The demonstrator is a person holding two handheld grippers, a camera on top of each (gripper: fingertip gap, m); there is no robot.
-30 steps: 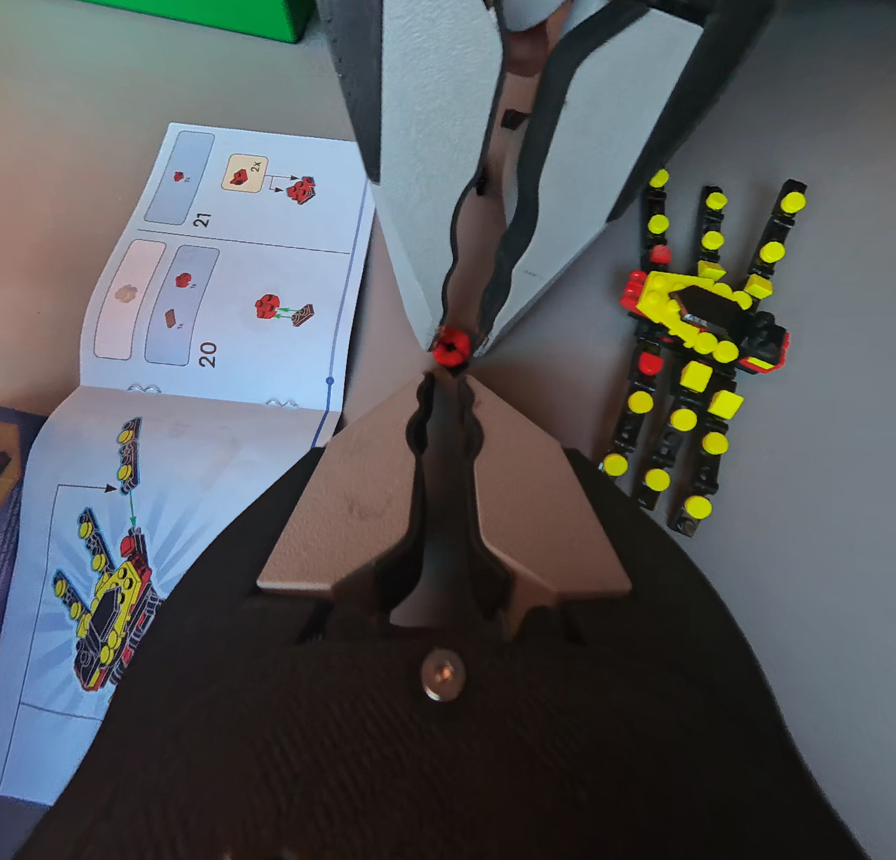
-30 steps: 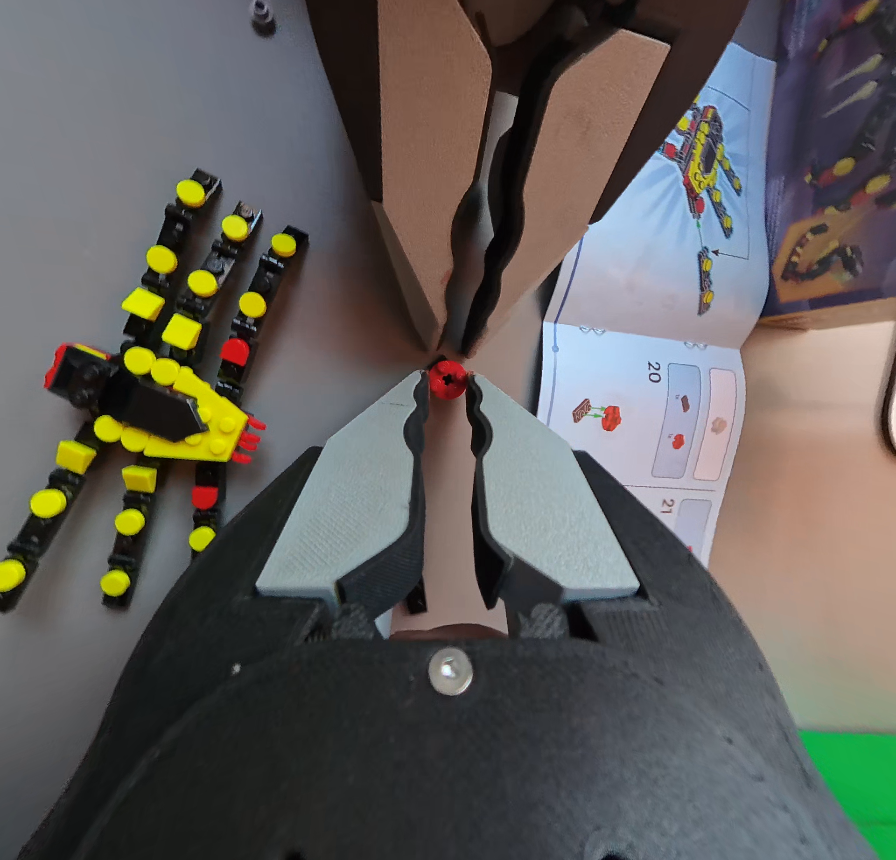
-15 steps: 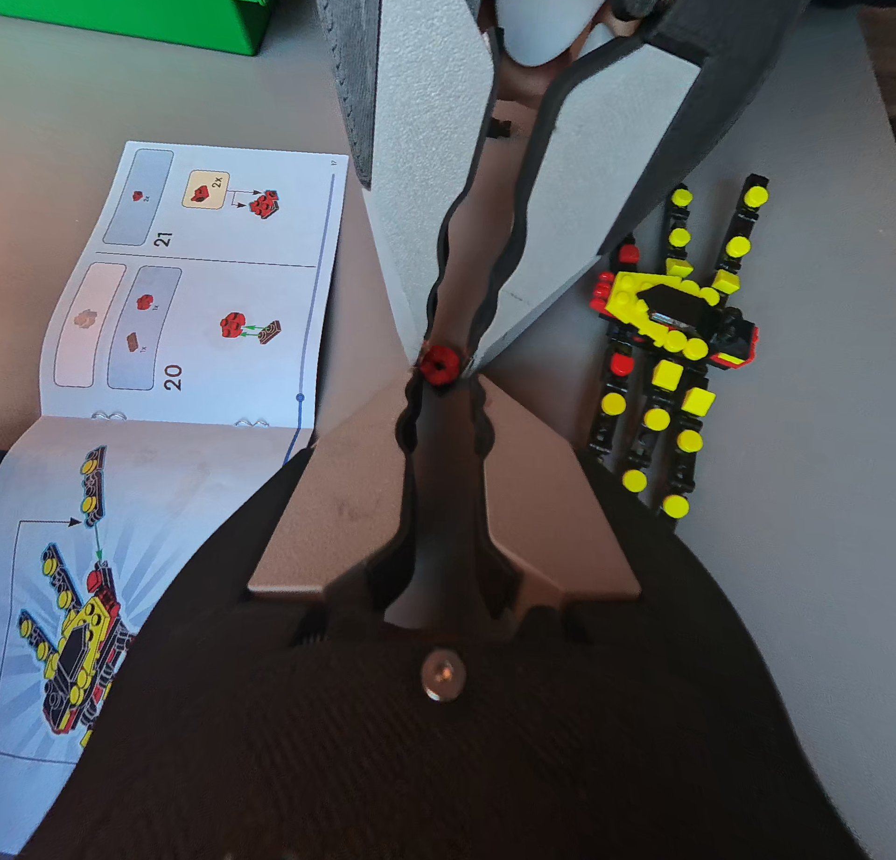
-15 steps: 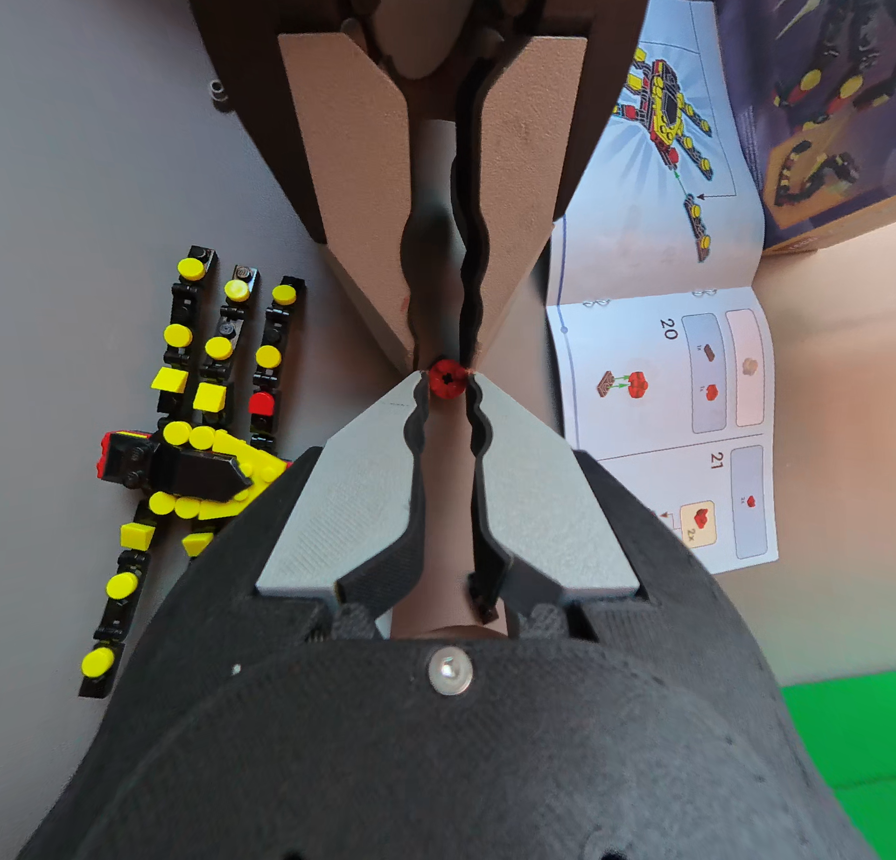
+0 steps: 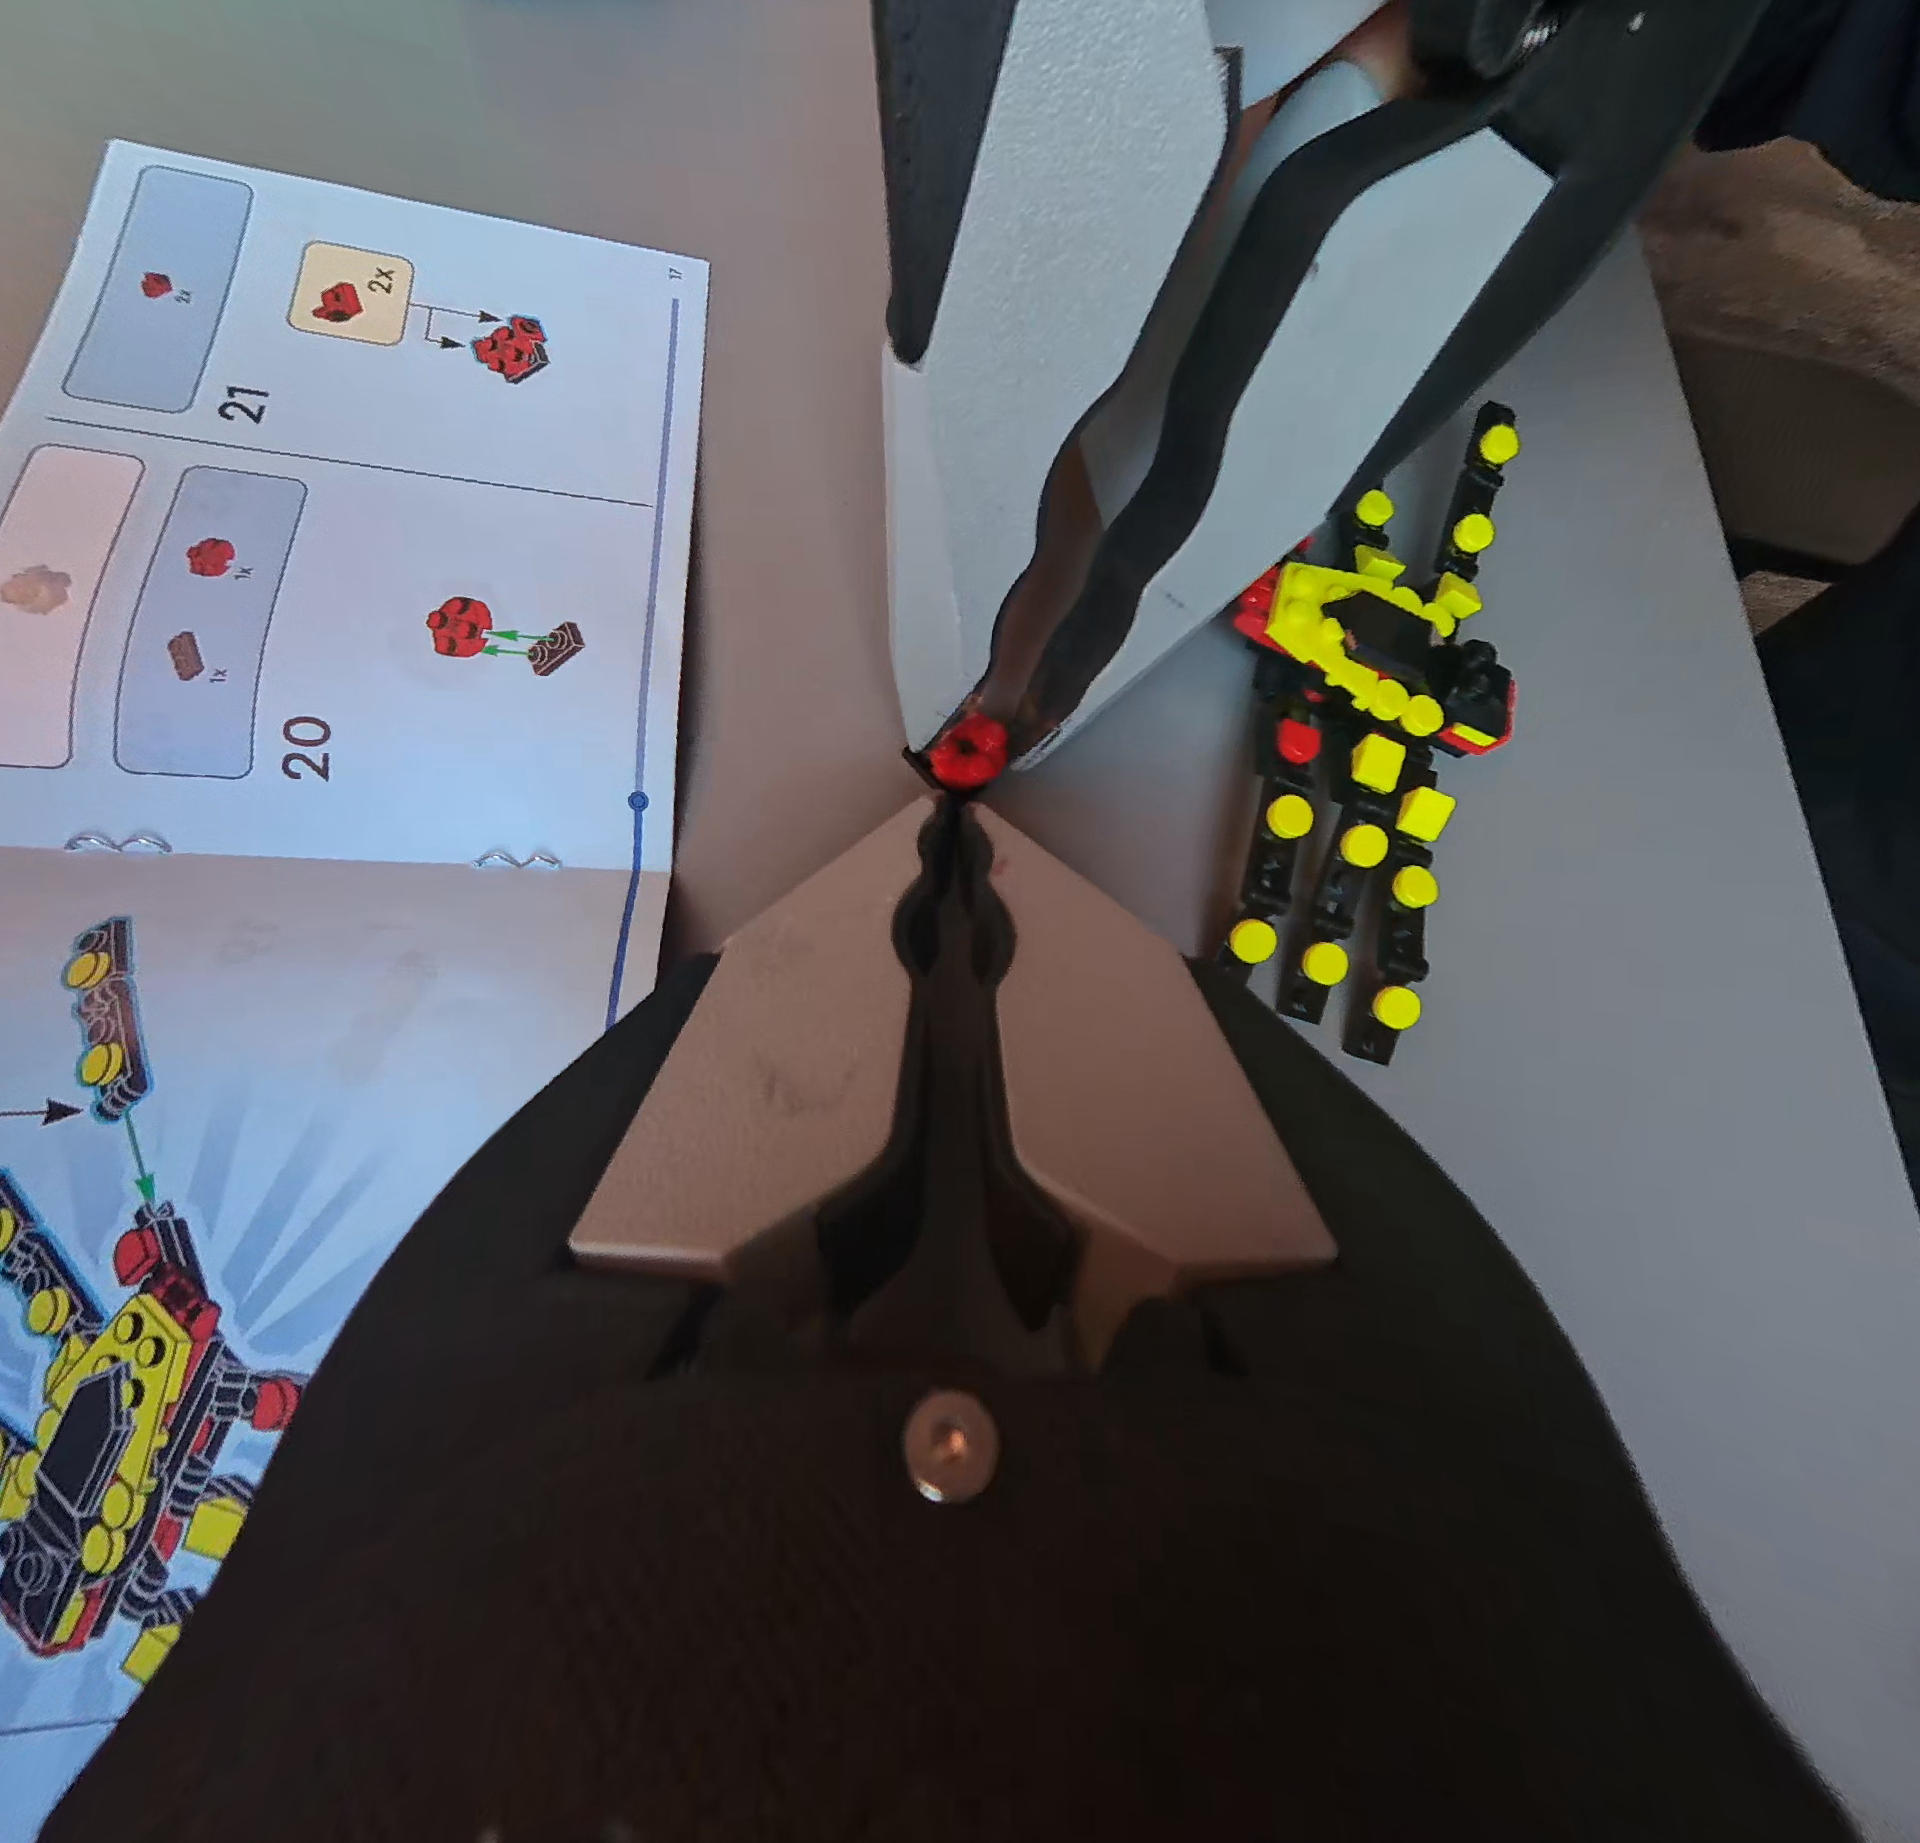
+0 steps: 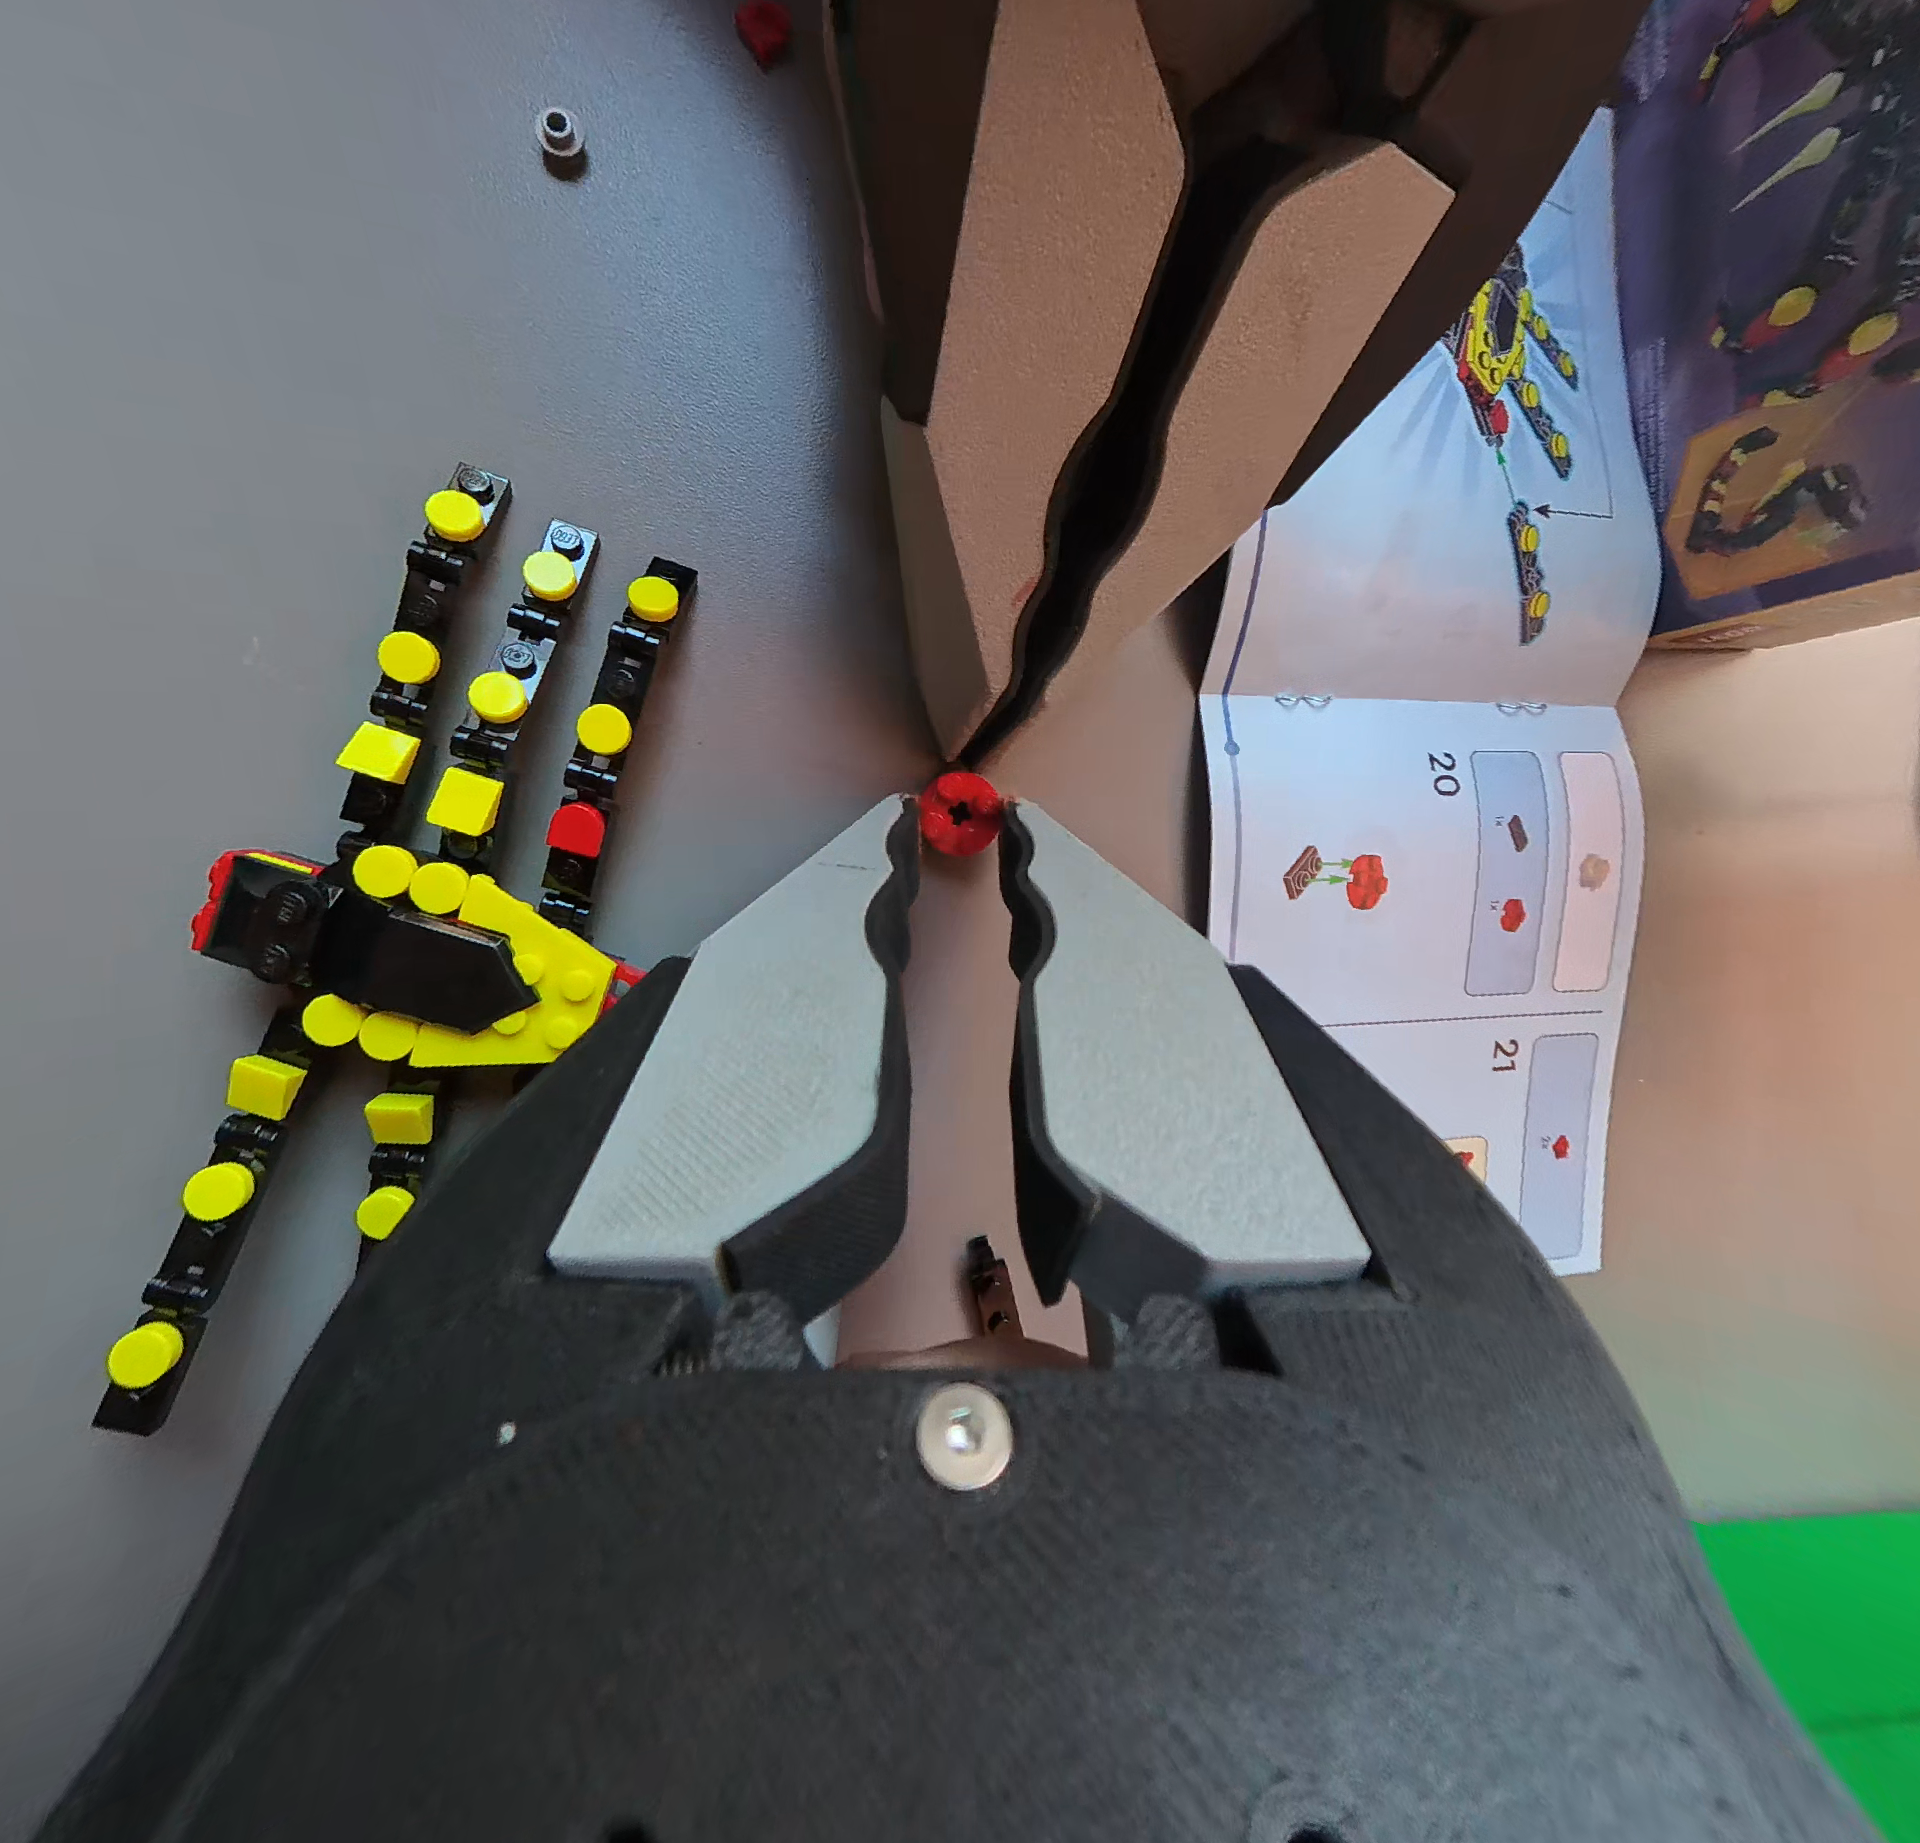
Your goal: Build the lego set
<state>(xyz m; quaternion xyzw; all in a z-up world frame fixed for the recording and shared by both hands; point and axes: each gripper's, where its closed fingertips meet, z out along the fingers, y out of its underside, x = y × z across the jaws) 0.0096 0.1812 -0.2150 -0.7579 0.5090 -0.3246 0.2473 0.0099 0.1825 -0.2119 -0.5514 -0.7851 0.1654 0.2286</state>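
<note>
A small round red piece with a cross-shaped hole sits pinched in grey fingertips. The black-and-yellow spider model lies flat on the grey table.

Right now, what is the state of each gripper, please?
Left gripper: shut; whether it holds something cannot be told.
Right gripper: shut on the red round piece.

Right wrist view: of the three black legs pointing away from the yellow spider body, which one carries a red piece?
The black leg with the red rounded piece, the one nearest the hand-held grippers; the other two black legs carry only yellow pieces.
</note>
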